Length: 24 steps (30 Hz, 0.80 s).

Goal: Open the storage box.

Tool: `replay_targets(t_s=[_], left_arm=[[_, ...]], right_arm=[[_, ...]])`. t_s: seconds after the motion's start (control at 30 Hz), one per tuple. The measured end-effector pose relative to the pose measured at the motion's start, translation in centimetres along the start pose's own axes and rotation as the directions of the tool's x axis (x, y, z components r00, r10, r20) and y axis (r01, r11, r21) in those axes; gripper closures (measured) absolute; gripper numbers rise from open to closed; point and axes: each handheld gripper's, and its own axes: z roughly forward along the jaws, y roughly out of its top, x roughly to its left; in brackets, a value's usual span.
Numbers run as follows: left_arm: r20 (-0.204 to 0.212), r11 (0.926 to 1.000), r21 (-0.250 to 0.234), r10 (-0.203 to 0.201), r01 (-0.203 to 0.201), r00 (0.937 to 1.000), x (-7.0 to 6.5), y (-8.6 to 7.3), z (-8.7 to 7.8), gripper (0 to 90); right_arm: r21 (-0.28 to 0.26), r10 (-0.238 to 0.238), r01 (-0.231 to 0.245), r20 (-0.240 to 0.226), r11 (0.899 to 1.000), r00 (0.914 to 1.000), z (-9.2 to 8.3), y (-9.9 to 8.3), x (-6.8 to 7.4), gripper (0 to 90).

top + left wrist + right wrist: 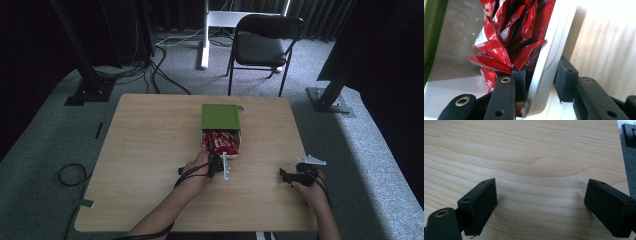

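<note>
Two grippers worked at a light wooden table [150, 150]. Beyond the table's far edge stood a black folding chair [262, 45], with cables on the grey carpet to its left; none of this reached the tabletop. A white plastic box [239, 145] sat near the table's middle, its green lid [220, 116] slid toward the far edge so the near part lay uncovered. Red snack packets [220, 141] filled that gap, crumpled and glossy, standing on end. The left gripper [540, 82] pinched the box's near white wall, one jaw inside against the packets, the other outside. The right gripper [541, 207] rested toward the table's near right corner, well apart from the box, jaws spread over bare wood. Bare tabletop lay wide on both sides of the box.
</note>
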Motion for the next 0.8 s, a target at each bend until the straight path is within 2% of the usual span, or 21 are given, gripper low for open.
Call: replay_targets(t_s=[0.33,0.7,0.8], left_arm=[[0.005,0.9999,-0.009,-0.006,0.007,1.0000,-0.8,-0.2,-1.0,66.6],[0.016,0.9998,-0.001,0.019,-0.019,0.9997,-1.6,-0.1,-2.3,66.5],[0.014,0.9999,-0.004,0.015,-0.015,0.9998,-1.7,-0.1,-2.5,66.5]], right_arm=[[0.000,0.000,0.000,0.000,1.000,1.0000,0.0,0.0,0.0,10.4],[0.000,0.000,0.000,0.001,1.000,1.0000,0.0,0.0,0.0,10.4],[0.000,0.001,-0.001,0.001,1.000,1.0000,0.0,0.0,0.0,10.3]])
